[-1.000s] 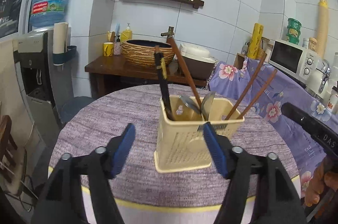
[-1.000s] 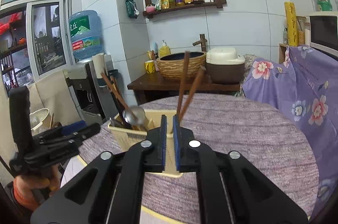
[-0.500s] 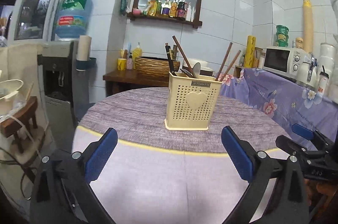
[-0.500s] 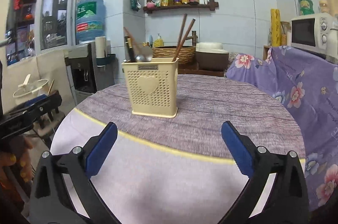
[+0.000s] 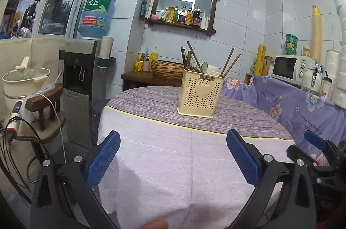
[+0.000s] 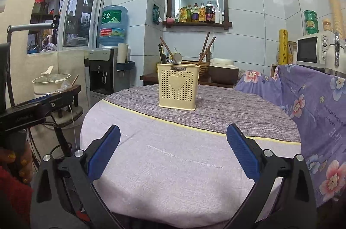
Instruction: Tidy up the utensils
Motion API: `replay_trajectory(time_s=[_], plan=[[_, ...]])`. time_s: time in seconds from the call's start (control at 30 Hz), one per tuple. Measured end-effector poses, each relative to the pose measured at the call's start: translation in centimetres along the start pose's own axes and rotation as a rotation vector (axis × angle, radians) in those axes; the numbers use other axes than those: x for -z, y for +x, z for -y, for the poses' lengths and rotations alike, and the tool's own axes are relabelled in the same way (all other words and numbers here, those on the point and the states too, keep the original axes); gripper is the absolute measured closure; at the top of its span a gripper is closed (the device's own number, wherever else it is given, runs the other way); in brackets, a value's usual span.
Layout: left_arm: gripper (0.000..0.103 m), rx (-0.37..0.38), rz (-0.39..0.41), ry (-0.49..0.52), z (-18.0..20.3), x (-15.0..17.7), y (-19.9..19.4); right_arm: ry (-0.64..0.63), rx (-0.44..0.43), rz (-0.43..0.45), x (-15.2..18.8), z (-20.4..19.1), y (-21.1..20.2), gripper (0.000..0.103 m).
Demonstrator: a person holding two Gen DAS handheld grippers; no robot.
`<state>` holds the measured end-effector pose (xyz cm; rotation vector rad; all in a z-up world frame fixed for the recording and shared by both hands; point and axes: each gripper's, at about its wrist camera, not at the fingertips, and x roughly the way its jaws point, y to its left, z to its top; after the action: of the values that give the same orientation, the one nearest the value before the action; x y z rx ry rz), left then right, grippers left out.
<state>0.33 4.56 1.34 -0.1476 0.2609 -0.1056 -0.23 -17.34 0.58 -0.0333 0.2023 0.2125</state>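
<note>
A cream perforated utensil holder (image 5: 200,96) (image 6: 177,86) with a heart on its front stands upright on the round table (image 5: 151,103) (image 6: 237,108). Brown chopsticks (image 5: 230,63) (image 6: 206,46), a spoon (image 6: 177,58) and dark utensils (image 5: 184,59) stick out of its top. My left gripper (image 5: 173,155) hangs well back from the holder, off the table's near edge, open wide with nothing between its blue pads. My right gripper (image 6: 173,150) is likewise back from the table edge, open and empty. The right gripper (image 5: 317,146) also shows at the left wrist view's right edge.
A purple floral cloth (image 6: 313,99) covers furniture to the right, with a microwave (image 5: 287,65) on it. A water dispenser (image 5: 80,82) and a stool with a pot (image 5: 23,82) stand to the left. A wooden side table with a basket (image 5: 166,69) sits behind.
Both grippers have pulled back from the holder to beyond the table's edge. The right gripper's jaws went from nearly closed to wide open; the left's widened too. The holder kept its place.
</note>
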Motion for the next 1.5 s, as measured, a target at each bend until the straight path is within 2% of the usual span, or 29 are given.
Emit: replay_trajectory(time_s=[1.5], plan=[[0.005, 0.001, 0.005, 0.02, -0.35, 0.24, -0.44, 0.01, -0.004, -0.008, -0.32, 0.31, 0.31, 0.006]])
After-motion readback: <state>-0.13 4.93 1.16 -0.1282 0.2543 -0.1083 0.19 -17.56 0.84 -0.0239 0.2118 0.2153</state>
